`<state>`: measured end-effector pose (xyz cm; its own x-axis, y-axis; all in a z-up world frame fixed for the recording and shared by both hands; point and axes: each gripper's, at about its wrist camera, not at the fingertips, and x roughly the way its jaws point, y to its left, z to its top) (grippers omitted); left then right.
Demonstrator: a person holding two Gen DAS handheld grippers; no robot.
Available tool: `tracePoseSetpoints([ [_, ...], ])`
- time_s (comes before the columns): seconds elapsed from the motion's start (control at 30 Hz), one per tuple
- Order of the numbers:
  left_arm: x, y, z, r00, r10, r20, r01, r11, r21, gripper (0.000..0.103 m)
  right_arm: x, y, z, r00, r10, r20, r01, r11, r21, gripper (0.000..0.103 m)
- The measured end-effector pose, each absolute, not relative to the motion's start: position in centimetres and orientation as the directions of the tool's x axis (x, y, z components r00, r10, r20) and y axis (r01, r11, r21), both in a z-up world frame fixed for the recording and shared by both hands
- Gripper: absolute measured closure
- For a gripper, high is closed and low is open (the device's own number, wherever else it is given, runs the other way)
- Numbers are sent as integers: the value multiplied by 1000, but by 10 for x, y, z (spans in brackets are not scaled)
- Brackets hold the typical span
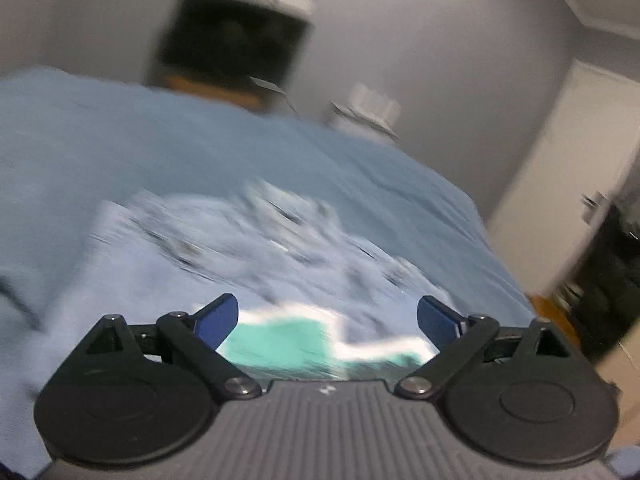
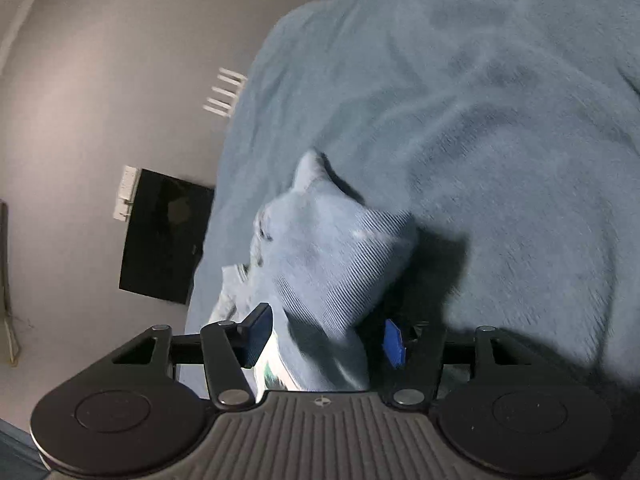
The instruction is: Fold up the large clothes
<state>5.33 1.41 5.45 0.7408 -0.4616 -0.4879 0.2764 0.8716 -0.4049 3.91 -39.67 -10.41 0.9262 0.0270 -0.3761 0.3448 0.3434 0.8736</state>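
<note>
Two grippers over a bed (image 1: 120, 140) covered in a blue blanket. Left gripper (image 1: 327, 320): fingers (image 1: 216, 318) spread wide, nothing between them, view motion-blurred. Pale blue garment (image 1: 224, 248) lying crumpled on the blanket just ahead, with a teal and white patch (image 1: 280, 340) nearest the fingers. Right gripper (image 2: 326, 336): fingers (image 2: 256, 332) partly apart, a raised fold of the garment (image 2: 328, 248) between them; contact with the pads uncertain. Dark screen (image 2: 164, 236) on the wall beyond.

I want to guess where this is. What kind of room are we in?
Most likely a bedroom. A big bed with a fuzzy blue blanket fills most of the view, a dark screen hangs on the plain wall, and a light blue garment lies on the bed for folding.
</note>
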Motion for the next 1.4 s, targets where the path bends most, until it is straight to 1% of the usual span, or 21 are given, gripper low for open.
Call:
tracePoseSetpoints([
  [0.13, 82, -44, 43, 620, -570, -538, 350, 816, -460, 7, 49, -401, -114, 927, 24, -374, 346, 327, 880, 41],
  [0.27, 122, -94, 36, 516, -619, -592, 368, 784, -500, 7, 59, -403, -120, 929, 17, -371, 345, 332, 878, 41],
  [0.43, 176, -148, 44, 449, -601, -661, 378, 798, -469, 7, 70, -402, -124, 930, 25, -366, 333, 356, 873, 38],
  [0.6, 225, -207, 31, 331, -567, -754, 401, 808, -432, 7, 70, -404, -129, 936, 17, -353, 326, 346, 880, 38],
  [0.67, 233, -233, 26, 285, -532, -798, 444, 810, -382, 7, 72, -401, -128, 934, 8, -356, 328, 376, 867, 38],
  [0.7, 236, -246, 23, 271, -503, -820, 463, 816, -347, 7, 71, -401, -128, 932, -1, -362, 334, 388, 859, 41],
  [0.73, 239, -259, 21, 264, -471, -842, 479, 822, -309, 7, 72, -399, -127, 930, -9, -366, 339, 400, 851, 47],
  [0.83, 247, -292, 11, 217, -386, -897, 532, 817, -222, 7, 75, -391, -120, 928, -25, -372, 338, 477, 811, 57],
  [0.87, 248, -302, 9, 208, -352, -913, 551, 813, -188, 7, 74, -389, -118, 928, -29, -370, 334, 502, 798, 58],
  [0.93, 249, -320, 7, 200, -283, -938, 596, 795, -113, 7, 73, -385, -112, 933, -35, -359, 317, 553, 771, 64],
  [1.07, 249, -348, 8, 214, -139, -967, 665, 745, 40, 7, 74, -371, -98, 948, -40, -316, 258, 678, 688, 67],
  [1.23, 230, -377, 12, 298, 28, -954, 742, 622, 250, 7, 74, -353, -82, 971, -16, -240, 158, 793, 588, 69],
  [1.33, 216, -383, 6, 408, 161, -898, 757, 491, 432, 8, 72, -340, -75, 981, 14, -195, 93, 845, 527, 70],
  [1.37, 214, -381, 3, 446, 205, -871, 746, 453, 489, 13, 72, -338, -73, 982, 25, -188, 77, 854, 515, 70],
  [1.4, 214, -377, 1, 475, 244, -846, 734, 420, 533, 23, 72, -336, -72, 983, 39, -179, 58, 860, 507, 70],
])
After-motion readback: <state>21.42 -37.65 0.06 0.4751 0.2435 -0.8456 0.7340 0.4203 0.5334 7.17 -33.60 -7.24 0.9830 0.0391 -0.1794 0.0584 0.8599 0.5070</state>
